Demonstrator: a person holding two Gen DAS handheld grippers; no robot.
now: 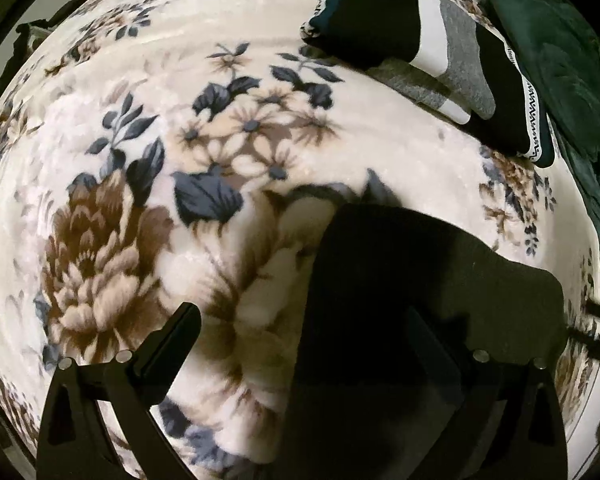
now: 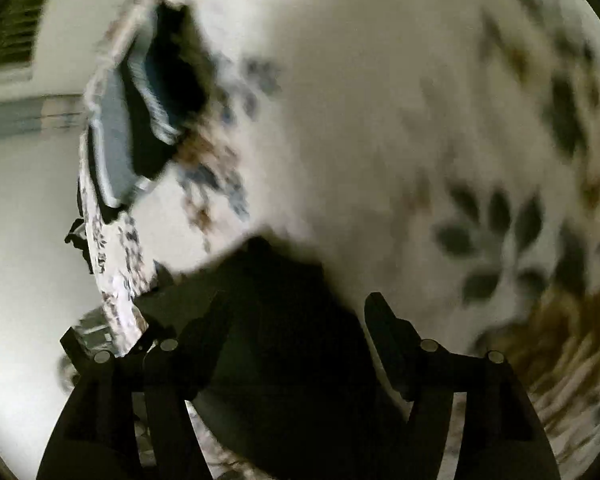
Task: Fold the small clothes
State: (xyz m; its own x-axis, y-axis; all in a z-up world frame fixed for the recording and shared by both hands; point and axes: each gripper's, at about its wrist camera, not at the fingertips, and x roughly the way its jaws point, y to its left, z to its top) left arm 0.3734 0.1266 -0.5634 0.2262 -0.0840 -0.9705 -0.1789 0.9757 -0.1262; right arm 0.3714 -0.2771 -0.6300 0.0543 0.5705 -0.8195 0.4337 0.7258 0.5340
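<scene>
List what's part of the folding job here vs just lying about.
Job: black garment between the open fingers of the left gripper; same garment at the right gripper, also open; folded stack.

Lying about: floral blanket; dark green fabric.

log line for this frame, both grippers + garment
left gripper: open, over black garment | right gripper: open, same garment between fingers | folded stack on floral blanket | right view blurred
</scene>
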